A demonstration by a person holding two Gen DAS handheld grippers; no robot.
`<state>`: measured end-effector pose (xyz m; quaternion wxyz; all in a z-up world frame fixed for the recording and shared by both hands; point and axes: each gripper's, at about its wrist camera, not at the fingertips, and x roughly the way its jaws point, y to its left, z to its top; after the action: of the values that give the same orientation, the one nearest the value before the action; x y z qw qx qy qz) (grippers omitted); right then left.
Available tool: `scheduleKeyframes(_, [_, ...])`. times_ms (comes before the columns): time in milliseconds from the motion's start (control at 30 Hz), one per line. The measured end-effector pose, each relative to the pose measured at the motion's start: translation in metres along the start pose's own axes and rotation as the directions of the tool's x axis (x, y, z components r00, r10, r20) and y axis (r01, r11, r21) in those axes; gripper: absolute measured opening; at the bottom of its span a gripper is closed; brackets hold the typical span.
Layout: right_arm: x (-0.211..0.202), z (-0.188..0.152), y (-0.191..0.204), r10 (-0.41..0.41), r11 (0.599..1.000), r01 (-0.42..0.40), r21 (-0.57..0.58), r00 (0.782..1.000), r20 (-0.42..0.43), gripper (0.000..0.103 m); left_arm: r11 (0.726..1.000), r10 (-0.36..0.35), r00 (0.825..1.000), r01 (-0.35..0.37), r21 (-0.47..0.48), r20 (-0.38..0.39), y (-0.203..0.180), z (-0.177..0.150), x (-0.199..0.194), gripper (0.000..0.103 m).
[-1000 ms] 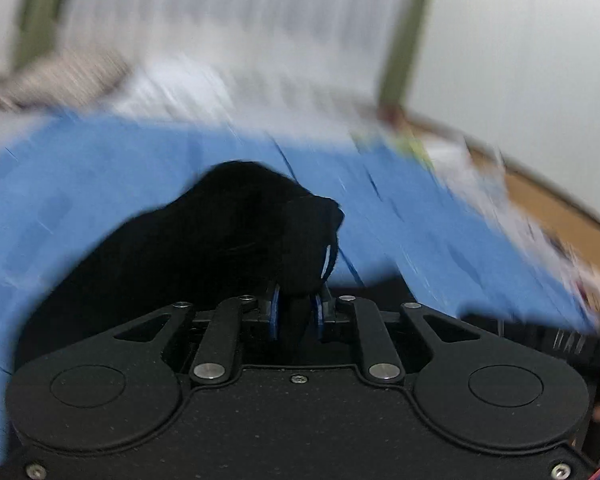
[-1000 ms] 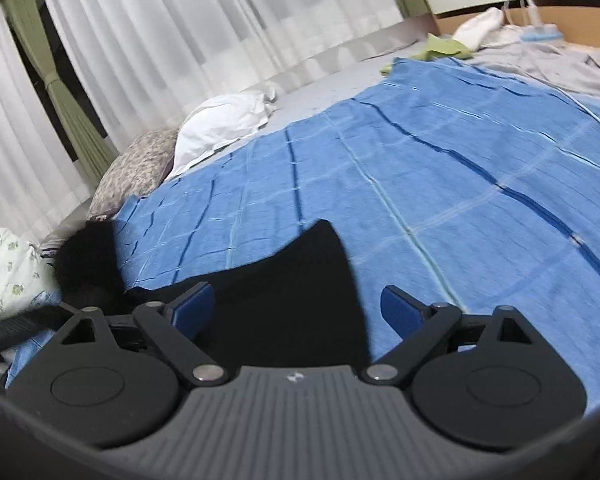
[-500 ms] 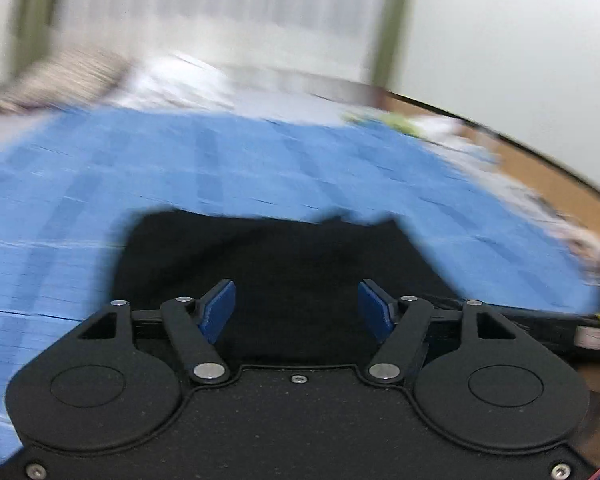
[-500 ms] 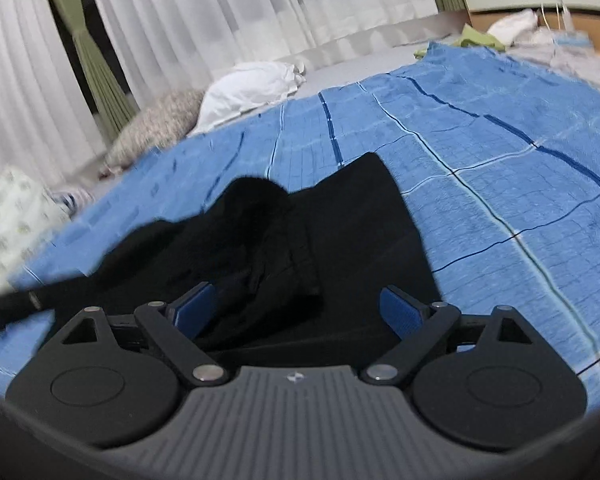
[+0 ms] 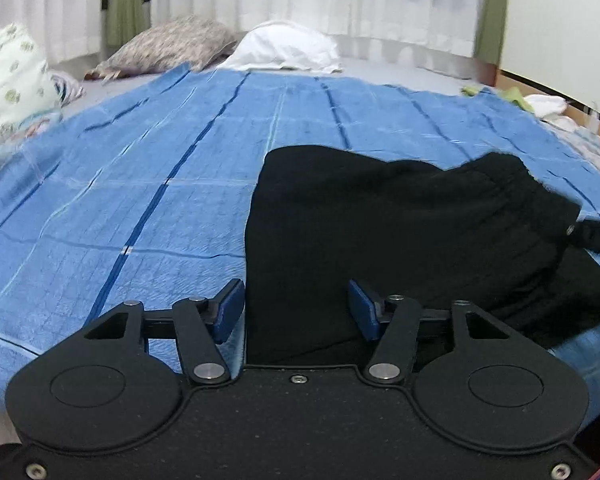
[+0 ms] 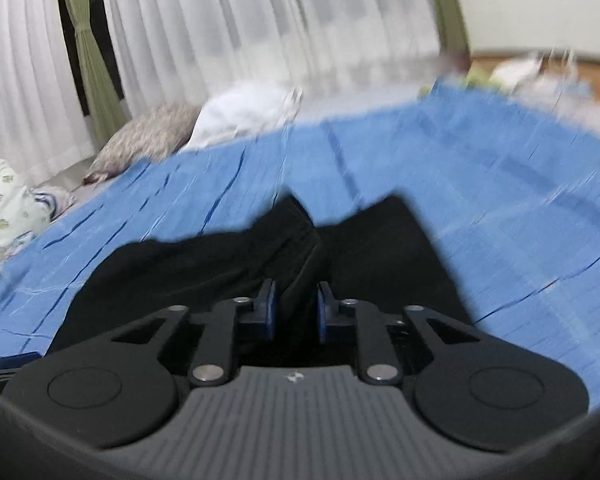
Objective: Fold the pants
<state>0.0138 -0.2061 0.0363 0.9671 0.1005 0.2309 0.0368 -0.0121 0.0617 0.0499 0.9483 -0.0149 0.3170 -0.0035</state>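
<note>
**Operator:** What failure modes apply at this stage?

**Technician:** Three, all judgements. First, the right gripper (image 6: 293, 312) has just been closing, and its blue pads are now clamped on a raised ridge of the black pants (image 5: 400, 232). The bite looks bunched rather than flat. A pull on it could drag one layer only and skew the fold, or the cloth could slip out. Second, the left gripper (image 5: 296, 310) has its fingers apart. They have just narrowed slightly, and the pads do not press on anything. The garment's left edge lies in the gap, close to the left pad. If that gripper closes where it sits, it may pinch the blue quilted bedspread (image 5: 140, 200) together with the fabric. Third, a lift by the right side alone would let the free side sag and undo the layering.

**Operator:** Describe the garment's condition.

**Technician:** It lies on the bedspread, directly in front of both grippers, towards the near edge of the bed. In the left wrist view it forms a roughly rectangular, doubled-over mass with a straight left edge, a rumpled upper right corner and thicker layers to the right. The right wrist view is blurred; it shows two peaked corners at the far side. The dark fabric hides seams and waistband, so its orientation cannot be confirmed.
</note>
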Motion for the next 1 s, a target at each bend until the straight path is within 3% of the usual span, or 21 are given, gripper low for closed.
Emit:
scheduleKeyframes(200, [-0.028,-0.011,-0.013,-0.142,0.989,0.145,-0.032,0.987,0.071,0.02,0.997,-0.029,1.0,0.029,0.075,0.002,-0.023,-0.015,-0.015,0.056])
scheduleKeyframes(400, [-0.037,-0.023,-0.01,-0.245,0.959,0.261,-0.111,0.96,0.137,0.022,0.995,-0.064,0.998,0.065,0.071,-0.021,-0.029,-0.021,-0.018,0.057])
scheduleKeyframes(433, [-0.034,-0.024,-0.009,-0.254,0.952,0.272,-0.141,0.958,0.131,0.024,0.995,-0.062,0.998,0.064,0.076,-0.027,-0.029,-0.021,-0.019,0.057])
scheduleKeyframes(500, [-0.021,-0.025,-0.012,-0.284,0.944,0.29,-0.158,0.957,0.059,0.042,0.995,-0.058,0.998,0.06,0.084,-0.024,-0.029,-0.019,-0.02,0.056])
scheduleKeyframes(533, [-0.021,-0.025,-0.017,-0.292,0.945,0.296,-0.14,0.955,0.047,0.046,0.994,-0.062,0.998,0.063,0.088,-0.015,-0.028,-0.014,-0.022,0.055])
scheduleKeyframes(600, [-0.028,-0.021,-0.022,-0.275,0.953,0.28,-0.113,0.96,0.057,0.067,0.993,-0.071,0.997,0.069,0.096,0.014,-0.024,0.0,-0.025,0.054])
scheduleKeyframes(667, [-0.038,-0.017,-0.019,-0.293,0.944,0.304,-0.126,0.951,0.1,0.075,0.993,-0.082,0.995,0.078,0.089,0.048,-0.019,0.02,-0.025,0.051])
scheduleKeyframes(733, [-0.045,-0.01,-0.014,-0.289,0.937,0.31,-0.158,0.946,0.146,0.082,0.991,-0.114,0.991,0.108,0.081,0.067,-0.017,0.043,-0.02,0.03])
scheduleKeyframes(767, [-0.047,-0.005,-0.012,-0.277,0.938,0.302,-0.168,0.948,0.159,0.084,0.987,-0.147,0.987,0.141,0.081,0.064,-0.018,0.055,-0.014,0.026])
scheduleKeyframes(900, [-0.034,0.019,-0.004,-0.189,0.958,0.214,-0.192,0.972,0.139,0.085,0.969,-0.233,0.972,0.228,0.095,0.039,-0.036,0.086,0.023,0.022])
scheduleKeyframes(967, [-0.019,0.029,0.003,-0.151,0.958,0.169,-0.23,0.984,0.097,0.083,0.966,-0.228,0.974,0.226,0.122,0.004,-0.051,0.093,0.051,0.02])
scheduleKeyframes(1000, [-0.008,0.033,0.007,-0.127,0.956,0.141,-0.256,0.989,0.07,0.077,0.969,-0.207,0.978,0.205,0.137,-0.001,-0.057,0.094,0.065,0.02])
